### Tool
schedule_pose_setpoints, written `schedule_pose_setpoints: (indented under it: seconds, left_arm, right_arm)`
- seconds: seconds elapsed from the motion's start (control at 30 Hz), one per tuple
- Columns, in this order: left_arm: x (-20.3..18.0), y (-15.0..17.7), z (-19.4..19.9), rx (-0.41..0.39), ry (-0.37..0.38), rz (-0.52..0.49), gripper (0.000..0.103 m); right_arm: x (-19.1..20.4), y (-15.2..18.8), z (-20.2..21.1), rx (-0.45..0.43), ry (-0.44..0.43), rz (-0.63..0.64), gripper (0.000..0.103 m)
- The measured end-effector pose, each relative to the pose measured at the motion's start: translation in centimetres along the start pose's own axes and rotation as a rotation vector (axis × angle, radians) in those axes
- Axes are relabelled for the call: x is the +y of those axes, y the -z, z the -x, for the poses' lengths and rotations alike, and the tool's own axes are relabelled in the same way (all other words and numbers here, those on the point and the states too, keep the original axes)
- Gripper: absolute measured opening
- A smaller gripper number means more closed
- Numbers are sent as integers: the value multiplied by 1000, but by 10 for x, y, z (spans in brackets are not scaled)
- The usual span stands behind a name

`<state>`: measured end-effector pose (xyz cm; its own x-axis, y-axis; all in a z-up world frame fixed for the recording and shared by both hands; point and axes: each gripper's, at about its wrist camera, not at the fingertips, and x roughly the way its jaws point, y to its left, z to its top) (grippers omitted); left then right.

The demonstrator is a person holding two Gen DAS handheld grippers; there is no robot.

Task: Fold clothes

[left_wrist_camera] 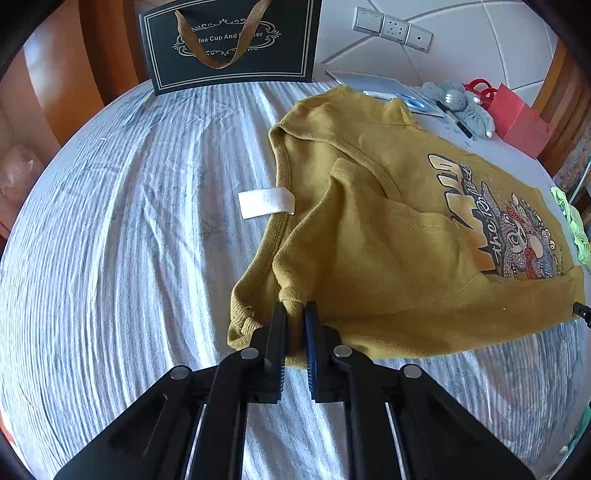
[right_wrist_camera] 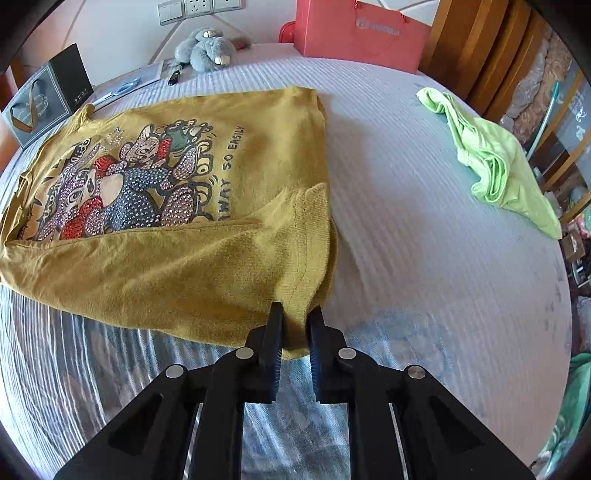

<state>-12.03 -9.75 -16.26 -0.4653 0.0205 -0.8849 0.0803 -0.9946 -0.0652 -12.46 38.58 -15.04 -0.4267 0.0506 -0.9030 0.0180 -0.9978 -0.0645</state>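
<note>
1. Nearest each camera, the black tongs are seen pinched onto mustard cloth: the left gripper point(left_wrist_camera: 295, 308) is clamped narrow on the ribbed collar end of the mustard printed T-shirt point(left_wrist_camera: 388, 236), and the right gripper point(right_wrist_camera: 295, 310) is clamped narrow on the hem corner of the same shirt point(right_wrist_camera: 177, 236). Cloth is caught between the fingers in both views.
2. The shirt is spread away from both tongs across the bed, with its long axis running sideways between the two grips: collar end at the left gripper, hem end at the right. Its near edge is thus held at both ends, and neither hand is judged nearer than the other. The coming move is judged to be a lift of that near edge over the shirt toward its far edge.
3. The shirt is borne by a white ribbed bedspread point(left_wrist_camera: 129, 221), creased and soft.
4. Beyond the shirt, a dark gift bag point(left_wrist_camera: 229, 40), a red paper bag point(right_wrist_camera: 354, 33) and a grey plush toy point(right_wrist_camera: 207, 48) are ranged along the wall.
5. Well apart from the shirt's hem end, a crumpled lime-green garment point(right_wrist_camera: 495, 158) is left lying.
6. A white care label point(left_wrist_camera: 266, 201) is seen sticking out at the shirt's collar.
</note>
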Motion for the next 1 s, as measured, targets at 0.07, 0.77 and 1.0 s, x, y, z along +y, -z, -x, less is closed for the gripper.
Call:
schedule_pose_setpoints:
  seconds: [0.07, 0.77, 1.0]
  left_arm:
    - [3, 5, 2, 7, 5, 6, 8]
    - [-6, -88, 10, -84, 99, -42, 38]
    - [-27, -161, -46, -55, 100, -91, 49]
  right_arm:
    - [-7, 7, 2, -10, -3, -34, 12]
    - [-41, -73, 15, -92, -112, -144, 35]
    - [-33, -133, -23, -59, -130, -113, 42]
